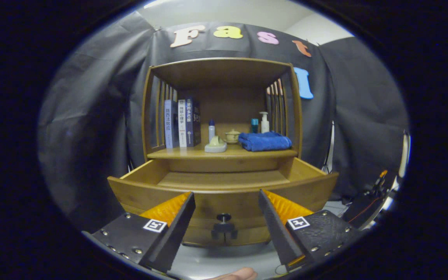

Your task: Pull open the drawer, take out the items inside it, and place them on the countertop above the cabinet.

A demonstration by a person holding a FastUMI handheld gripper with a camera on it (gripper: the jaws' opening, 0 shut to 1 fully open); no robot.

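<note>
Drawer (224,186) pulled out, knob (224,218) between spread hand-held gripper (227,196) fingers.

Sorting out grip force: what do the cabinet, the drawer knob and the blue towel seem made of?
Cabinet: wood, apparently, with visible grain and a satin sheen. Drawer knob, between the open gripper fingers: dark, likely metal or plastic. Blue towel: soft folded terry-like cloth.

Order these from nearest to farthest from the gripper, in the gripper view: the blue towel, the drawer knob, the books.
The gripper is open.
1. Drawer knob: on the drawer front, between the fingers.
2. Blue towel: on the countertop beyond the open drawer, right side, near the front edge.
3. Books: upright on the countertop's left, slightly further back than the towel.
</note>
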